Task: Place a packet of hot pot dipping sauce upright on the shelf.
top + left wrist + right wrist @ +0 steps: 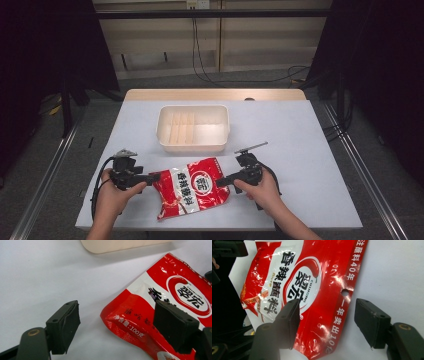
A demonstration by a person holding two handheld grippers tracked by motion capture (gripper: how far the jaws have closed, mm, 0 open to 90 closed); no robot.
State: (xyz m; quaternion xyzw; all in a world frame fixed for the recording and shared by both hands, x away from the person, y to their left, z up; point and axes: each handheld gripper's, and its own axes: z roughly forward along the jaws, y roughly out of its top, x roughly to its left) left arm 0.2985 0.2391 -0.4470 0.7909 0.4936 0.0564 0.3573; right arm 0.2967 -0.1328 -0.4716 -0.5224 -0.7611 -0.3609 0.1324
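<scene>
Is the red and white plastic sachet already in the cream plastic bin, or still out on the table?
Out. The red and white plastic sachet lies flat on the white table, in front of the cream plastic bin.

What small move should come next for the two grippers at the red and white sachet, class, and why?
Probably close the right gripper onto the glossy red and white plastic sachet. Its jaws straddle the sealed edge with the punched hole, yet neither pad presses it. The left gripper also stands open around the opposite corner, so the sachet lies loose on the white table, short of the cream plastic tub.
</scene>
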